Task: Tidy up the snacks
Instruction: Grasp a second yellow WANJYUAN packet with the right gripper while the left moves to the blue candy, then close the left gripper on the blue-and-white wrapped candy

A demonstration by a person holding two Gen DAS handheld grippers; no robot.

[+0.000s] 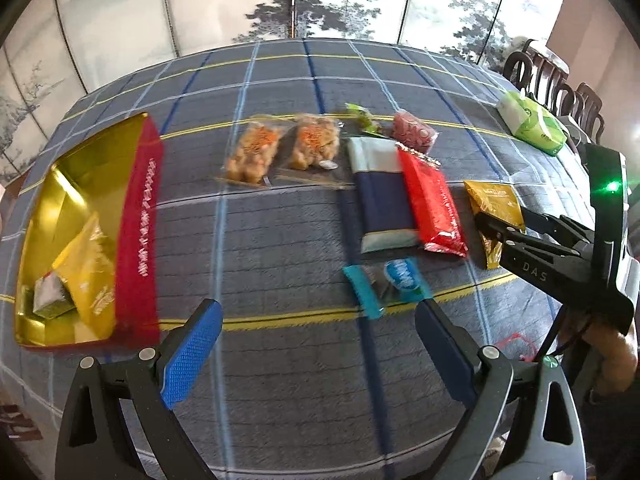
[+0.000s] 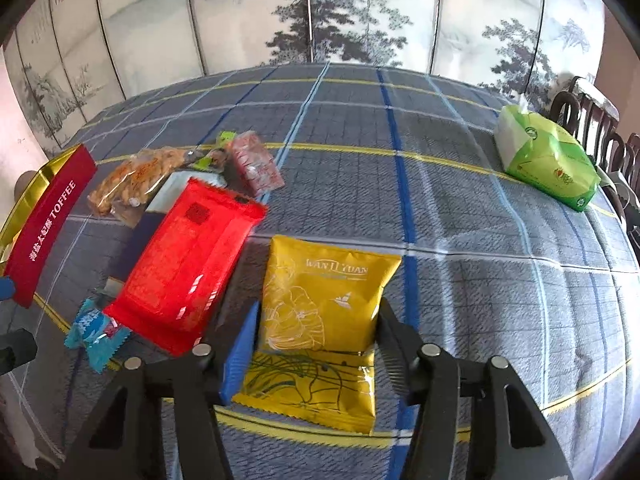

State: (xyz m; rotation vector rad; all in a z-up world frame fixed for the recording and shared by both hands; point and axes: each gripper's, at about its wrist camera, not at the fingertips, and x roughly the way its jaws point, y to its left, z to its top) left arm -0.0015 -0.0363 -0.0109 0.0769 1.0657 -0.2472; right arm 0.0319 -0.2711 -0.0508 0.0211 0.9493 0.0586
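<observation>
- Our right gripper (image 2: pixel 318 322) straddles the yellow packet (image 2: pixel 320 320), pads at its edges, grip unclear
- Our left gripper (image 1: pixel 320 332) hangs spread above the cloth (image 1: pixel 280 240), beside the tin (image 1: pixel 140 232)

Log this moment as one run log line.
left gripper: open, empty | right gripper: straddling yellow packet | tin: partly filled

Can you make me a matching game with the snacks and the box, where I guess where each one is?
Things:
1. yellow packet
2. red packet
3. toffee tin
4. green tissue pack

Places:
A. far right of the table, near the chairs
B. left end of the table
C. between the right gripper fingers
D. beside the yellow packet, on its left

Pairs: 1-C, 2-D, 3-B, 4-A
</observation>
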